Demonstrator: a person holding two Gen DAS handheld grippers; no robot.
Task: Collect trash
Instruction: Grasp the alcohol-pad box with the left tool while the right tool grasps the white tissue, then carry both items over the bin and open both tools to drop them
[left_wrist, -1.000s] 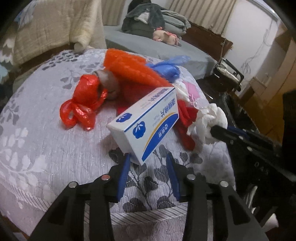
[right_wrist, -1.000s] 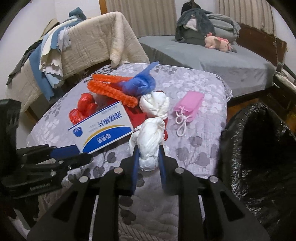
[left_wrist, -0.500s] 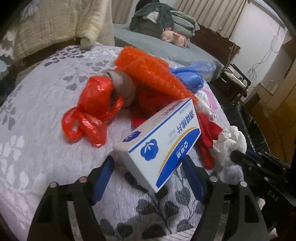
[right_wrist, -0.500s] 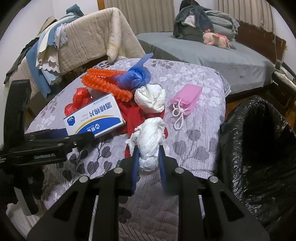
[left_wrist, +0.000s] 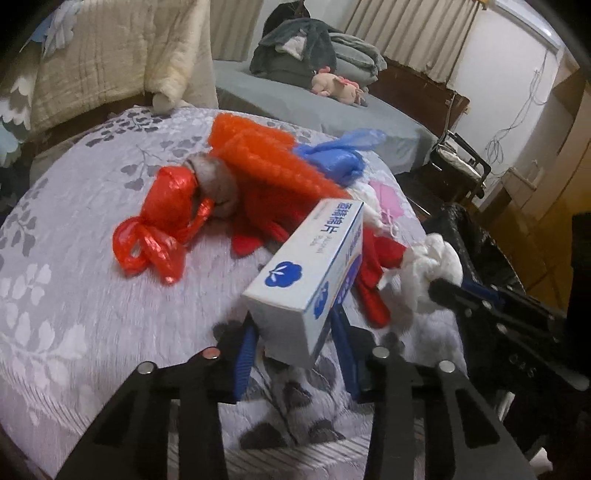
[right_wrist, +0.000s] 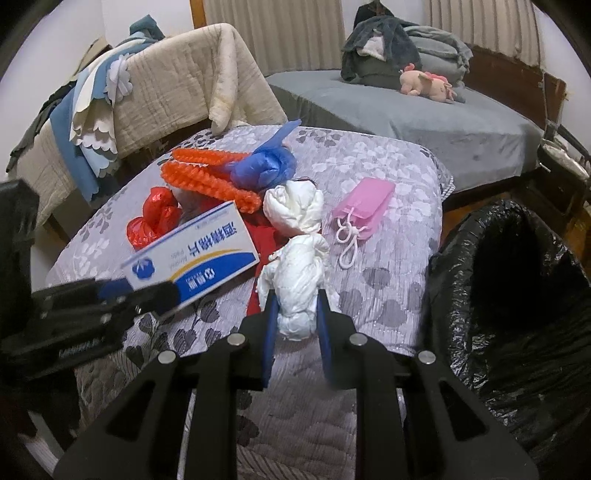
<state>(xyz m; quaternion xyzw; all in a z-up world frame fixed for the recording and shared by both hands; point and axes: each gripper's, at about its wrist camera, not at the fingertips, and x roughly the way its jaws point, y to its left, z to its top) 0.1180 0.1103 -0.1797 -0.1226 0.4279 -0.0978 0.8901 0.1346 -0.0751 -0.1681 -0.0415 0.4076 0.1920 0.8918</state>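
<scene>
Trash lies heaped on a grey floral quilt (right_wrist: 388, 236) over the worktop, a grey bed (right_wrist: 424, 118) behind and a black bin bag (right_wrist: 517, 295) at the right. Two white wads (right_wrist: 301, 280), one box (left_wrist: 310, 280), one pink pouch (right_wrist: 364, 206). Left gripper (left_wrist: 293, 354) clamps the box, lifted; right gripper (right_wrist: 295, 317) pinches the nearer wad.

trash pile (right_wrist: 236, 192) on table (right_wrist: 388, 266), bin (right_wrist: 517, 295) right
</scene>
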